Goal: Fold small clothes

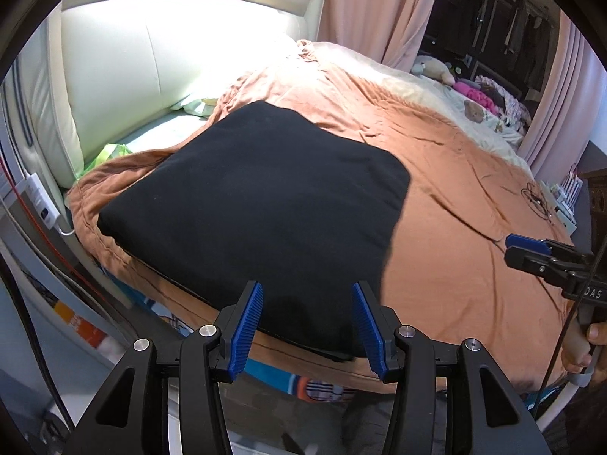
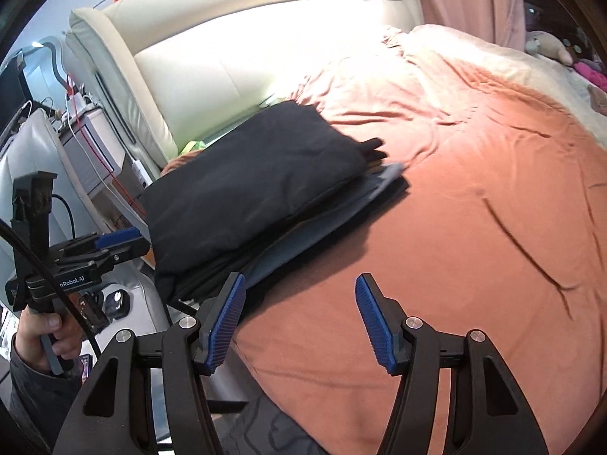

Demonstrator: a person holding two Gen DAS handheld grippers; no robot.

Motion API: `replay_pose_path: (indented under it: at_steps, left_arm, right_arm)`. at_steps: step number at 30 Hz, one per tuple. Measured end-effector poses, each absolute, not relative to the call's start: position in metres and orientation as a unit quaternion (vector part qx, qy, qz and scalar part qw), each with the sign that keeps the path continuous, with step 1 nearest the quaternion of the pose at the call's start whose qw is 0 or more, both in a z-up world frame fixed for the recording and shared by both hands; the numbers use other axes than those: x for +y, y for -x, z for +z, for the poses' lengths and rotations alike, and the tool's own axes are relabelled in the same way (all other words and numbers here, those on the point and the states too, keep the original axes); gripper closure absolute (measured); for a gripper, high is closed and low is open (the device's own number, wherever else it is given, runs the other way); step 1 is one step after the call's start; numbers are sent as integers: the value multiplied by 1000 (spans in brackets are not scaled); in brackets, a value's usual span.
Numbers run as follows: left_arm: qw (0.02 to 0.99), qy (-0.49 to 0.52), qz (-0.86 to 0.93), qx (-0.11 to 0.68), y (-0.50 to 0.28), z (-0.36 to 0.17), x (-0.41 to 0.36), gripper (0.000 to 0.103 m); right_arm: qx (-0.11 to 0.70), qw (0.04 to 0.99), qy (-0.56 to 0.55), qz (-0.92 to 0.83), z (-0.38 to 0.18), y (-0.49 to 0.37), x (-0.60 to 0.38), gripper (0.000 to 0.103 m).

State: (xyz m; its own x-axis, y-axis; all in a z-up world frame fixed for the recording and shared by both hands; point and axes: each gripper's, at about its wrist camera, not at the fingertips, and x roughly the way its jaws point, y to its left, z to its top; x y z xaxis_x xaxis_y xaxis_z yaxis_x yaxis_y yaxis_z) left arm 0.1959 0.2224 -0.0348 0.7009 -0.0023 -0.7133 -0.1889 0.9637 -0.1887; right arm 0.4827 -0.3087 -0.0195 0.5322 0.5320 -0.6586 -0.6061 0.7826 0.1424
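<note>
A folded black garment [image 1: 258, 197] lies flat on the orange bedspread [image 1: 455, 197] near the bed's left front corner. In the right wrist view the black garment [image 2: 258, 178] tops a stack of folded clothes, with a grey-blue piece [image 2: 341, 204] showing underneath. My left gripper [image 1: 307, 292] hovers open over the garment's near edge, nothing between its blue pads. My right gripper [image 2: 301, 280] is open and empty above the bedspread [image 2: 455, 227], just right of the stack. Each gripper shows in the other's view: the right gripper [image 1: 527, 250], and the left gripper [image 2: 121, 242] held by a hand [image 2: 38, 330].
A cream padded headboard [image 1: 125, 68] stands behind the stack. Pink curtains [image 1: 379, 7] and soft toys [image 1: 436, 68] are at the bed's far side. A bedside unit with a white power strip [image 1: 41, 201] and red cable is on the left. A thin black cable [image 1: 535, 197] lies at the right.
</note>
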Motion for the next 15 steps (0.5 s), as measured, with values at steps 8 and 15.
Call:
replay_pose_path:
  at_steps: [8, 15]
  left_arm:
    - [927, 119, 35, 353, -172, -7, 172, 25]
    - [942, 112, 25, 314, -140, 14, 125, 0]
  right_arm:
    - [325, 900, 38, 288, 1, -430, -362, 25]
    - [297, 921, 18, 252, 6, -371, -404, 0]
